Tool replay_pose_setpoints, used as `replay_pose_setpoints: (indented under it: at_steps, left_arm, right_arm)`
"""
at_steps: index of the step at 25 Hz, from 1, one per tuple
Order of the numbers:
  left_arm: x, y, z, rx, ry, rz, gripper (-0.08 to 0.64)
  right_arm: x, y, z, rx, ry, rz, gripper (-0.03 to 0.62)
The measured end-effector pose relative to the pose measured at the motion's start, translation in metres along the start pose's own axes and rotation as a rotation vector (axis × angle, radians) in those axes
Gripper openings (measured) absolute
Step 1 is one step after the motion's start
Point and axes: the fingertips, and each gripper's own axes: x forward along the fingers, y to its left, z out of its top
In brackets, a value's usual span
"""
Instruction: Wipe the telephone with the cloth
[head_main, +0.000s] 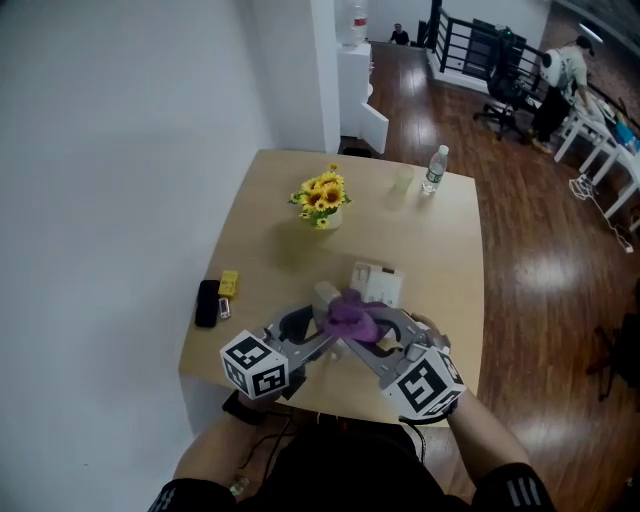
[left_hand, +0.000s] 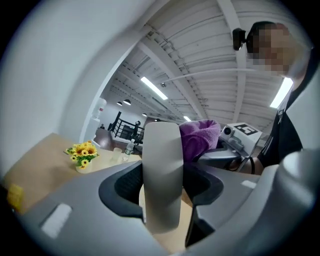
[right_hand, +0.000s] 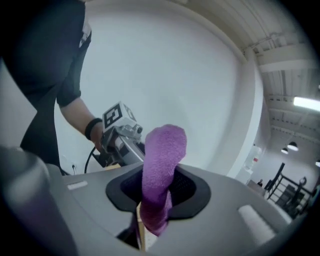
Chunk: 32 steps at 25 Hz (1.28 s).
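Near the table's front edge, my left gripper (head_main: 312, 330) is shut on the white telephone handset (head_main: 326, 296), which stands upright between its jaws in the left gripper view (left_hand: 161, 170). A purple cloth (head_main: 351, 314) is pinched in my shut right gripper (head_main: 366, 334). The cloth rests against the handset's right side (left_hand: 199, 137). In the right gripper view the cloth (right_hand: 162, 160) sticks up from the jaws, with the left gripper's marker cube (right_hand: 119, 117) behind it. The white telephone base (head_main: 377, 283) sits on the table just beyond both grippers.
On the wooden table (head_main: 440, 260) stand a pot of sunflowers (head_main: 320, 200), a glass (head_main: 402, 183) and a water bottle (head_main: 434, 169) at the far side. A black object (head_main: 207, 302) and a small yellow item (head_main: 228, 283) lie at the left edge. A white wall rises on the left.
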Motion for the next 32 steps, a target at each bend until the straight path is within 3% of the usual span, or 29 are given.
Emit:
replay_pose_setpoints:
  at_steps: [3,5,7,11,14,19,28,32]
  left_arm:
    - [-0.017,-0.022,0.020,-0.077,-0.092,-0.155,0.226]
    - [-0.027,-0.036,0.030,-0.078,-0.125,-0.243,0.227]
    - [-0.035,-0.050,0.035,-0.058,-0.139,-0.315,0.226]
    - [-0.046,-0.072,0.042,-0.039,-0.143,-0.414,0.225]
    - [-0.056,-0.079,0.046,-0.025,-0.145,-0.465,0.225]
    - [-0.072,-0.091,0.056,-0.045,-0.193,-0.541,0.225]
    - [-0.094,-0.094,0.074,-0.103,-0.298,-0.584,0.225]
    - [-0.106,-0.087,0.093,-0.146,-0.393,-0.597,0.225]
  right_arm:
    - [-0.020,-0.016,0.031,0.131,-0.158,-0.027,0.104]
    - [-0.028,-0.027,0.044,0.181,-0.193,-0.034,0.104]
    - [-0.029,-0.032,0.055,0.156,-0.190,-0.027,0.104]
    - [-0.025,-0.018,0.078,0.006,-0.178,0.037,0.104]
    - [-0.025,-0.002,0.089,-0.077,-0.181,0.128,0.103]
    - [-0.030,0.025,0.093,-0.080,-0.182,0.261,0.103]
    - [-0.035,0.061,0.090,-0.092,-0.151,0.355,0.101]
    - [-0.038,0.063,0.080,-0.050,-0.145,0.330,0.101]
